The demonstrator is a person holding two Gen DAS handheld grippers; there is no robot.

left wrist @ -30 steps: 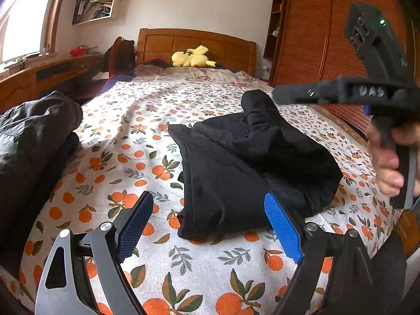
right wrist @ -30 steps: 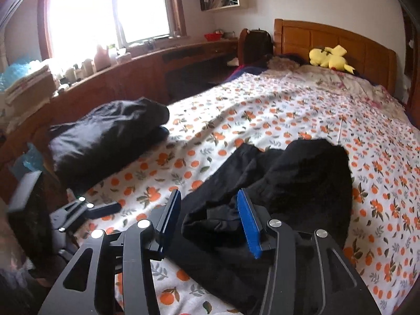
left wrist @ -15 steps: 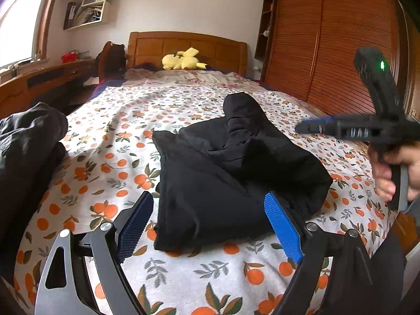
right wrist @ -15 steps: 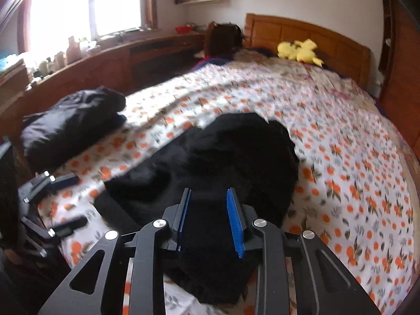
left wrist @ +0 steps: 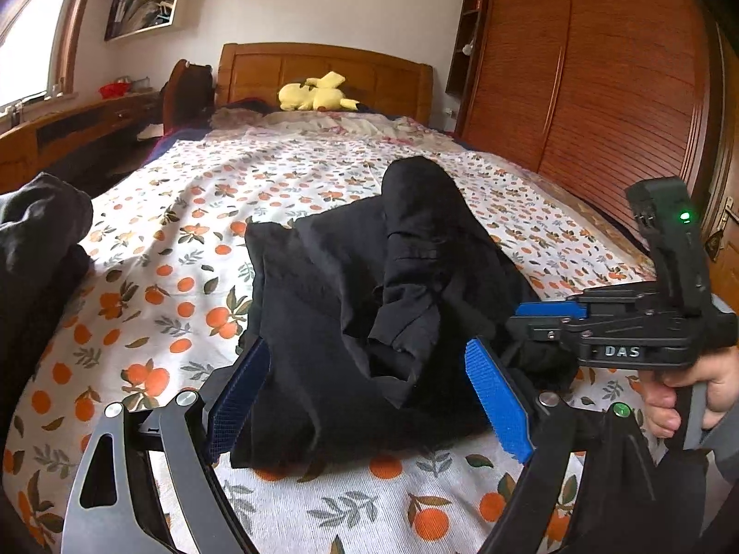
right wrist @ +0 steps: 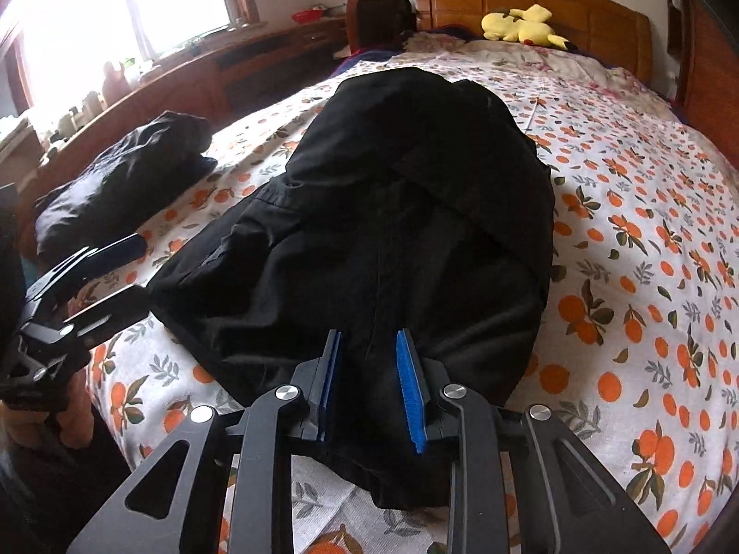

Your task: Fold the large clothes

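Observation:
A crumpled black garment (left wrist: 332, 314) lies in a heap on the orange-patterned bed sheet (left wrist: 161, 254). My left gripper (left wrist: 365, 351) is open wide just above the sheet, and the heap's near left edge lies between its blue pads. In the right wrist view the left gripper (right wrist: 138, 270) shows at the heap's left corner. My right gripper (right wrist: 368, 337) points down at the near edge of the garment (right wrist: 406, 184). Its jaws stand a narrow gap apart, with flat cloth showing beneath and nothing pinched. From the left wrist view, the right gripper (left wrist: 522, 316) reaches in over the heap's right side, held by a hand (left wrist: 693, 392).
A second dark bundle of clothes (right wrist: 124, 184) lies near the bed's left edge. A yellow plush toy (left wrist: 316, 92) rests by the wooden headboard (left wrist: 323, 64). A wooden wardrobe (left wrist: 577, 92) runs along the right, and a long desk under the window (right wrist: 231, 74) along the left.
The right gripper's jaws narrowed from half open to a small gap, and it came down to the garment's near edge. The left gripper slid closer to the heap, still wide open.

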